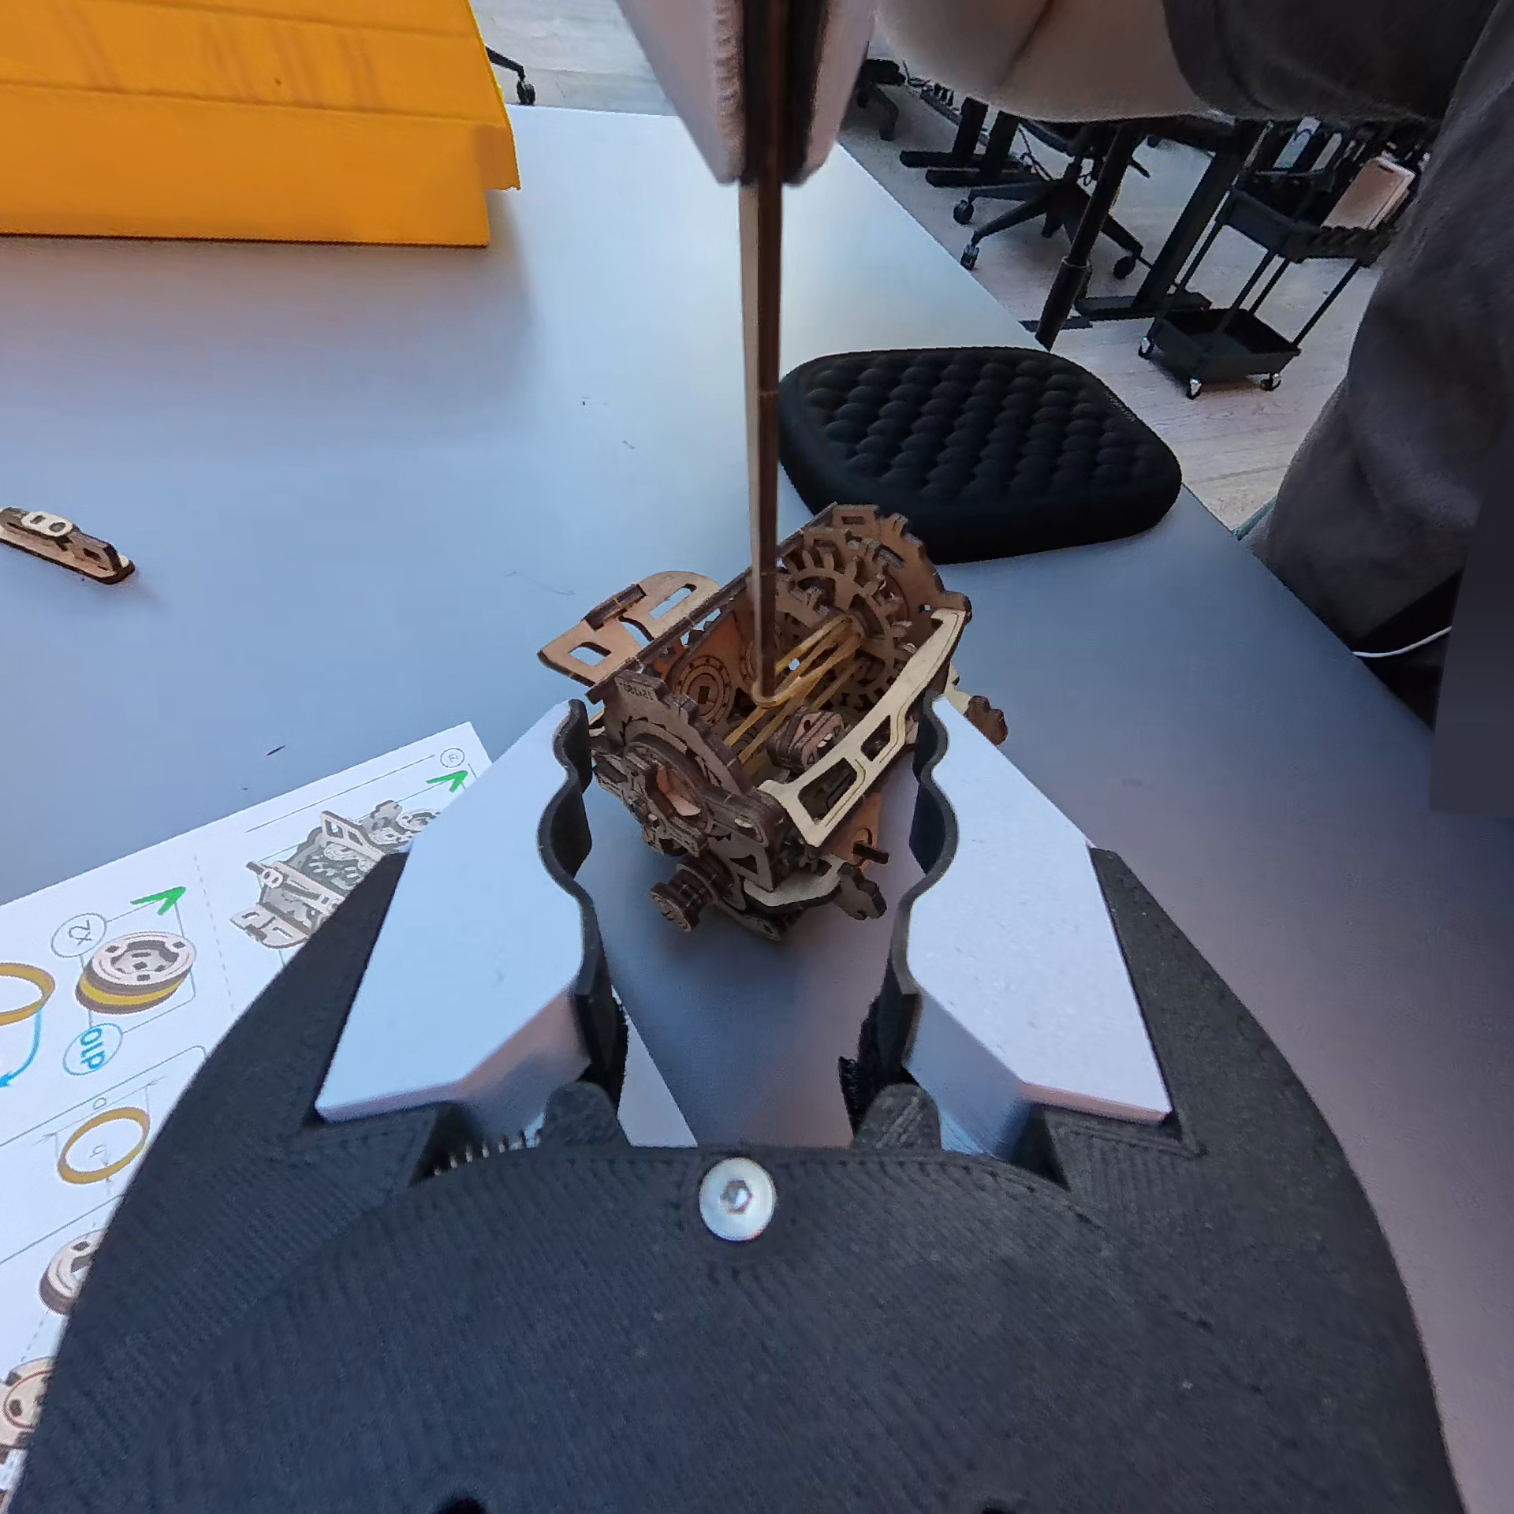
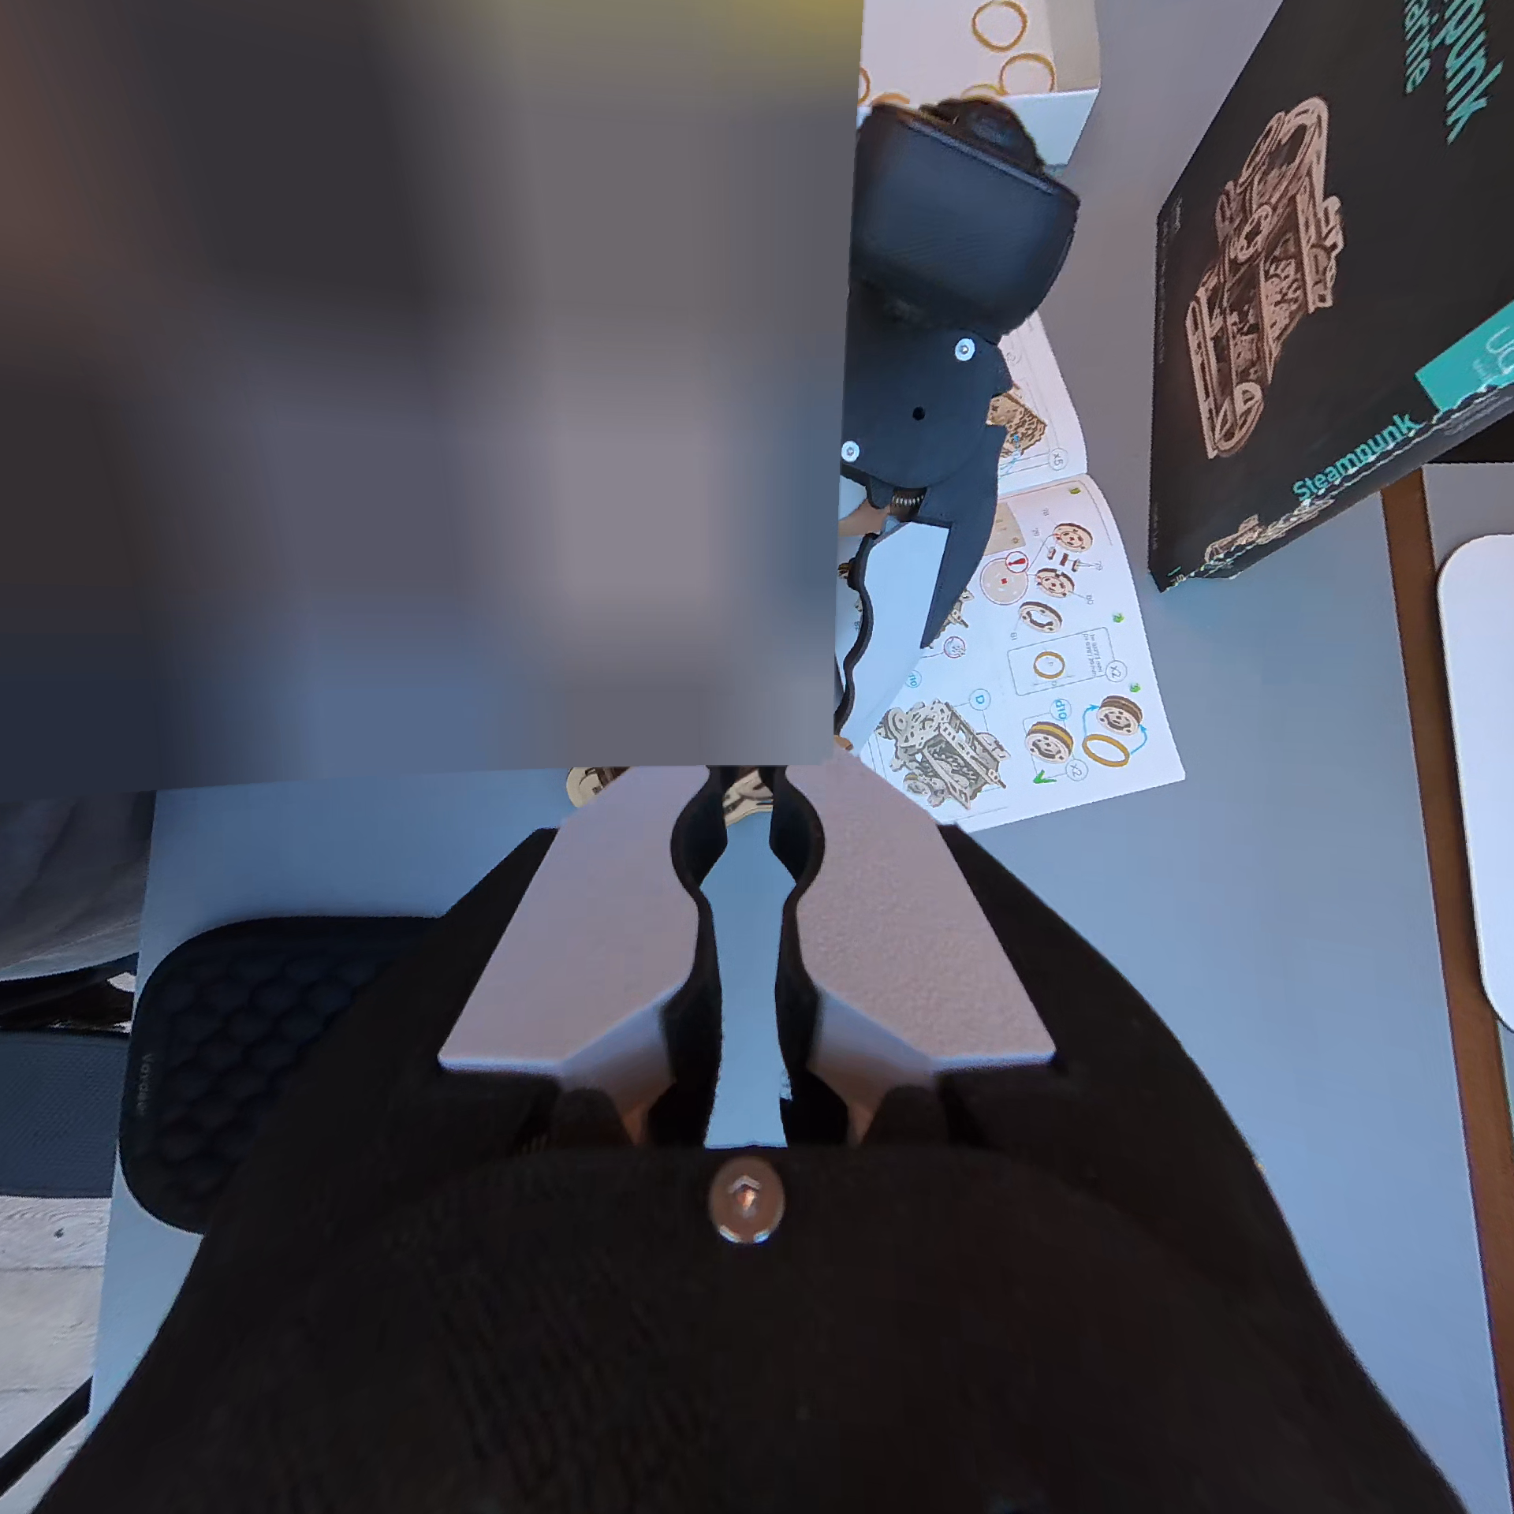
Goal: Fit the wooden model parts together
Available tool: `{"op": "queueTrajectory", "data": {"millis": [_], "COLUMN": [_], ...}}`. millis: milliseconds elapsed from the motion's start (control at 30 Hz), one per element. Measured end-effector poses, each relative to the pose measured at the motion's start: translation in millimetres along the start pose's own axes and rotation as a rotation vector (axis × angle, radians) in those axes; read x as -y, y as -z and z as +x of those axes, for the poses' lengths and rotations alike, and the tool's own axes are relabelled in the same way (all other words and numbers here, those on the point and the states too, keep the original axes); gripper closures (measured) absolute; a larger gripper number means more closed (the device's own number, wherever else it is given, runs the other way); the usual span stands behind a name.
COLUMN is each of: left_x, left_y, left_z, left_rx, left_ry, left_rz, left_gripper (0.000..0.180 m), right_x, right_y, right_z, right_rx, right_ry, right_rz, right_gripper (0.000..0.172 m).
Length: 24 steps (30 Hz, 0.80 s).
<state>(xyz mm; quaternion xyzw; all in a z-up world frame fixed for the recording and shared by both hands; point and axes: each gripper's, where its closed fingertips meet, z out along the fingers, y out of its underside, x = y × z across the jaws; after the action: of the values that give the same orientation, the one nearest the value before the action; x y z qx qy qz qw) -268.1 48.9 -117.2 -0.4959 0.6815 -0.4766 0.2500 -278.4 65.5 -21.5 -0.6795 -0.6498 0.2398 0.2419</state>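
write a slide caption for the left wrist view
Left gripper clamps the wooden gear model while the right gripper's stick hooks a rubber band.

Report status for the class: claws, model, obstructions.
Left claw clamps wooden model. Right claw pinches thin stick, tip hooking rubber band. Nothing obstructing.

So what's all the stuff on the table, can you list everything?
Brown wooden gear model: one, between the left tool's fingers.
Thin wooden stick: one, upright, tip hooked in a yellow rubber band in the model.
Small loose wooden piece: one, brown, far left.
White instruction sheet: one, beside the model.
Black kit box: one, by the sheet.
Black bumpy cushion: one, behind the model.
Yellow bins: stacked, far corner.
Grey table: one.
Left tool: around the model.
Right tool: clamps the stick.
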Motion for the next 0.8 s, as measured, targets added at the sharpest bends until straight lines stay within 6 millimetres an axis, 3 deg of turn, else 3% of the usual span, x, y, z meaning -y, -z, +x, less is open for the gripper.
{"op": "queueTrajectory", "data": {"millis": [500,800], "left_x": [-1.9,-2.1], "left_y": [-0.9,-1.1], "left_z": [2.0,2.5], "left_rx": [-0.007,-0.006], "left_ry": [-0.009,-0.015], "left_rz": [-0.013,-0.014], "left_gripper": [0.104,0.104], "right_x": [6.3,4.5], "right_y": [-6.2,-3.4], "right_z": [13.1,21.2], "right_rx": [0.074,0.112], "right_ry": [-0.027,-0.076], "right_rz": [0.04,0.154], "right_gripper": [0.171,0.171]}}
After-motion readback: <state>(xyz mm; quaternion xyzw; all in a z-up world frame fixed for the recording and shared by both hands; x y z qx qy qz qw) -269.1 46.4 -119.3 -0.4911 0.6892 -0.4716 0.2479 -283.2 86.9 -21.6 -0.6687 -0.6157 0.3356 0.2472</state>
